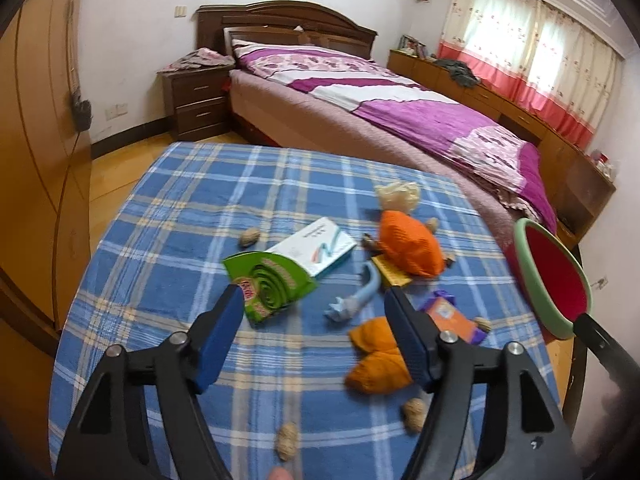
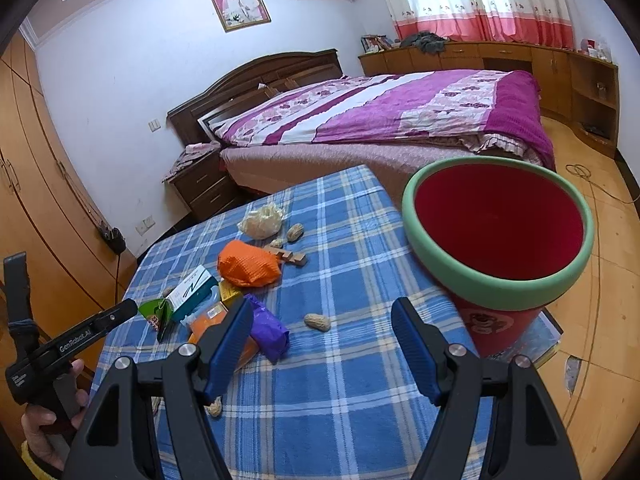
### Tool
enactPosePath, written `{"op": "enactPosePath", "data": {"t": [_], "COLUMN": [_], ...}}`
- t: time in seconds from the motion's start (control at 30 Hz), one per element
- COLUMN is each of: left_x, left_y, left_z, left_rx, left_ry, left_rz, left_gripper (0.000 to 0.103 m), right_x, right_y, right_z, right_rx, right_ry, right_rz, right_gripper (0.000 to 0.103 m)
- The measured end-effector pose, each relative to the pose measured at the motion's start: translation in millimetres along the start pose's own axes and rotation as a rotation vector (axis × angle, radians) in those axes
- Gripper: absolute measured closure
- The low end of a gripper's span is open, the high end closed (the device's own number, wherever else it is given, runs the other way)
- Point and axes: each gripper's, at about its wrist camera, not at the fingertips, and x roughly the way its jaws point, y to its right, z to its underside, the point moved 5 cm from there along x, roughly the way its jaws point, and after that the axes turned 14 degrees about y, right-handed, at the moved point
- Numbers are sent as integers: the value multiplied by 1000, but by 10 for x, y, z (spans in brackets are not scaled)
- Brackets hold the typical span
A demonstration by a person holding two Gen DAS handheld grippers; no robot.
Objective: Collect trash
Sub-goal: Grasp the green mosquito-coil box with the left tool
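Holding both claws wide open over the plaid counter (image 1: 168,208), you grip nothing with the left claw (image 1: 316,300) or the right claw (image 2: 322,312). Litter lies mid-counter: a green packet (image 1: 272,284), an orange wrapper (image 1: 408,248) and peanuts (image 2: 317,322). Your red bin (image 2: 496,236) stands at the counter's right edge.

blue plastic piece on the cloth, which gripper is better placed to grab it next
Left. The open left gripper frames the blue plastic piece; the open right gripper faces bare cloth beside the red bin.
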Motion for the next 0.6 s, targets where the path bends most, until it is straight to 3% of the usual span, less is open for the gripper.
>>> {"op": "enactPosePath", "data": {"t": [0.1,0.6], "left_x": [129,706], "left_y": [-134,-368], "left_z": [47,220], "left_rx": [-23,-8], "left_ry": [-18,-104], "left_rz": [-18,-47], "left_gripper": [23,23], "right_x": [55,223], "right_y": [-31,-29], "right_z": [39,150], "right_rx": [-5,-11], "right_ry": [-16,-65], "right_rz": [3,38], "right_gripper": [29,29]}}
